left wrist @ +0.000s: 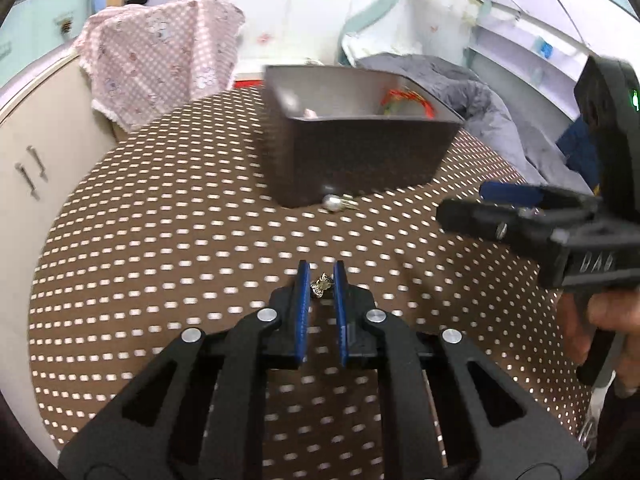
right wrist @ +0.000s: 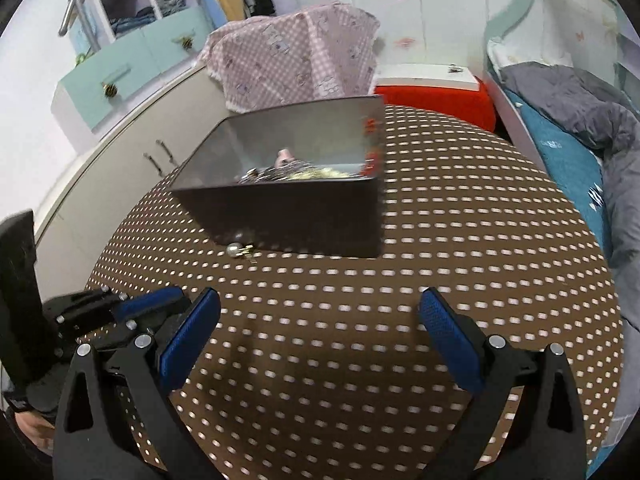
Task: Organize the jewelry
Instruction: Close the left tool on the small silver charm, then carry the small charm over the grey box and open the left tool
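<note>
My left gripper (left wrist: 322,274) is shut on a small gold and silver brooch (left wrist: 321,285), held between its blue pads above the brown dotted tablecloth (left wrist: 160,240). A dark box (left wrist: 360,152) stands further back with red cord and other jewelry inside; it also shows in the right wrist view (right wrist: 296,204). A pearl earring (left wrist: 334,203) lies on the cloth against the box's front; it also shows in the right wrist view (right wrist: 239,250). My right gripper (right wrist: 320,312) is open and empty over the cloth, in front of the box. In the left wrist view, the right gripper (left wrist: 480,208) is at the right.
A pink dotted cloth (right wrist: 296,56) covers something behind the table. A beige cabinet (left wrist: 40,140) stands at the left. A bed with a grey duvet (right wrist: 580,112) lies at the right, and a red box (right wrist: 432,100) sits behind the table.
</note>
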